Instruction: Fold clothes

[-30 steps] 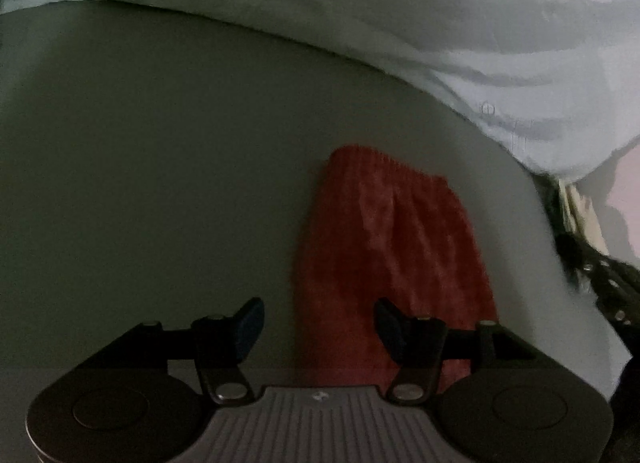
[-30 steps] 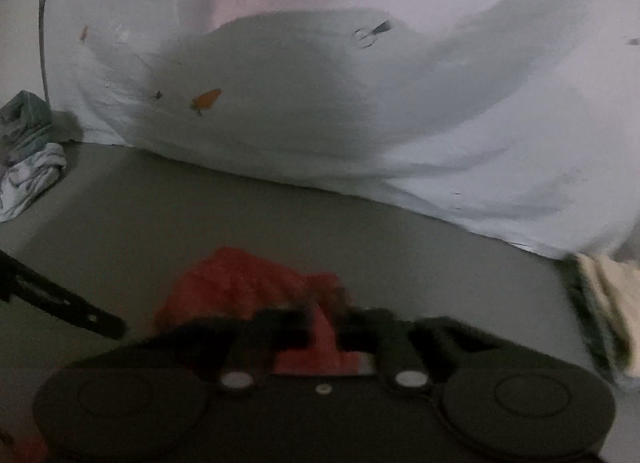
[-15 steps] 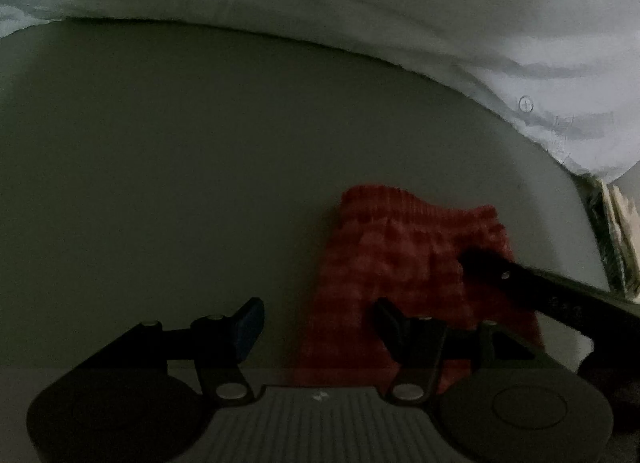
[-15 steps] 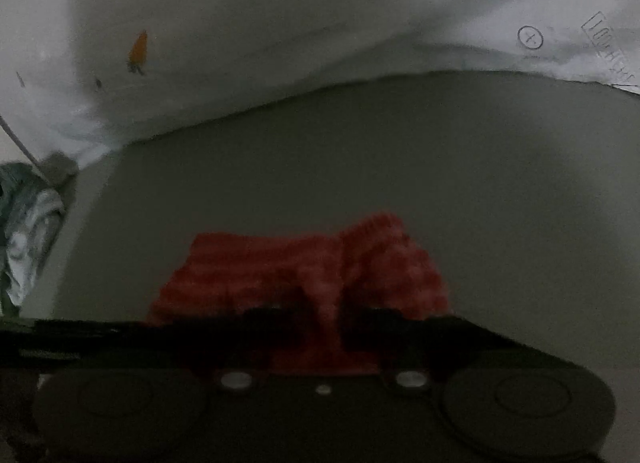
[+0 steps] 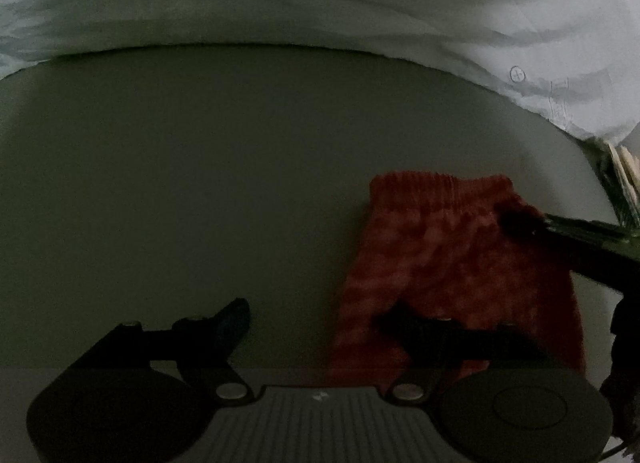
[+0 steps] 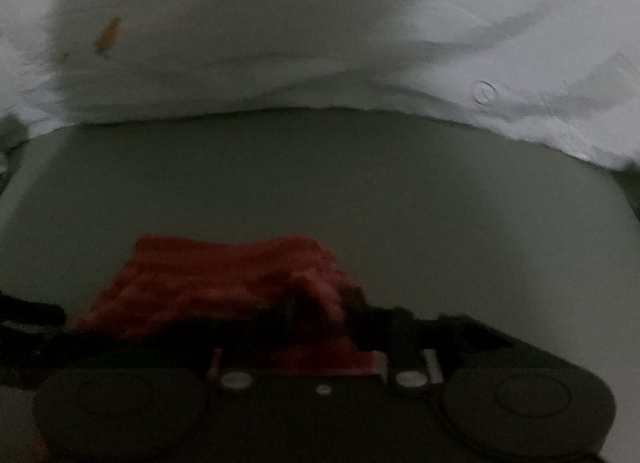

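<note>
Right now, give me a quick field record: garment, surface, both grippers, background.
garment: red knit garment, lying flat, ribbed band at the far end
surface: plain grey table
left gripper: jaws opening, wide apart; one finger over the garment's near part, the other over bare table, nothing pinched
right gripper: jaws opening, a fold of the garment between them, pads no longer pressing it
background: white printed cloth bunched along the table's far edge
lighting: dim, right view blurred
</note>
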The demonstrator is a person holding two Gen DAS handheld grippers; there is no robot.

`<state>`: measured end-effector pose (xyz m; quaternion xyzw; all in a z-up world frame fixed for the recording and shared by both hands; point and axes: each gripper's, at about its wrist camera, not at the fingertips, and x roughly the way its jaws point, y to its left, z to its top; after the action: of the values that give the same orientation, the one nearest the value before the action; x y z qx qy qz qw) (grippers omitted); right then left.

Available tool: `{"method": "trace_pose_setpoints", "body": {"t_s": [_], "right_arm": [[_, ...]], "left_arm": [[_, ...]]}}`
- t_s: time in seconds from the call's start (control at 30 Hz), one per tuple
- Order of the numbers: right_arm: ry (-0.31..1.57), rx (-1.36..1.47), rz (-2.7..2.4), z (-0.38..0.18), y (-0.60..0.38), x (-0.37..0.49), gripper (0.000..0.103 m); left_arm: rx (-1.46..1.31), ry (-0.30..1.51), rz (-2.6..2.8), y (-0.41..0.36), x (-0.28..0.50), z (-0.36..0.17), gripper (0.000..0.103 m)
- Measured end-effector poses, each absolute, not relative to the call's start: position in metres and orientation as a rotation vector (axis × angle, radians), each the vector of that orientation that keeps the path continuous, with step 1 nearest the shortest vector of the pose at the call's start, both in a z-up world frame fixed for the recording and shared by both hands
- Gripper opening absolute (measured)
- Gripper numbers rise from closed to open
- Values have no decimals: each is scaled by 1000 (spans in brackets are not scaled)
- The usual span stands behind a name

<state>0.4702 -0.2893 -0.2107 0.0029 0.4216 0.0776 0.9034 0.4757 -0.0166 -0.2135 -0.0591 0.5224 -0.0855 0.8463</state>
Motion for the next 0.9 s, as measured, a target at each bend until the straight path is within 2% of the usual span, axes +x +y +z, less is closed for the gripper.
{"method": "trace_pose_setpoints", "body": {"t_s": [0.03,0.1,0.17,0.3,0.67,0.73,0.9], "right_arm": [[870,20,148,-207,-291,467,39],[853,57,140,-195,-296,455,52],[846,93,140,-184,-303,440,59],[900,130,139,-179,-314,399,66],[1072,220,45,-213,-351,274,66],[1073,245,75,-212,-357,259,66],[1060,362,144,-216,-375,234,66]], "left_arm": [[-137,1112,-181,-13,474,-212,78],[-177,1122,-191,-4,469,-209,78],[-205,1123,-203,4,461,-204,78],[-248,1145,-223,17,436,-198,78],[-448,1226,-222,31,316,-217,81],[-516,1216,-218,33,300,-218,84],[-697,1200,-202,43,265,-227,85]]}}
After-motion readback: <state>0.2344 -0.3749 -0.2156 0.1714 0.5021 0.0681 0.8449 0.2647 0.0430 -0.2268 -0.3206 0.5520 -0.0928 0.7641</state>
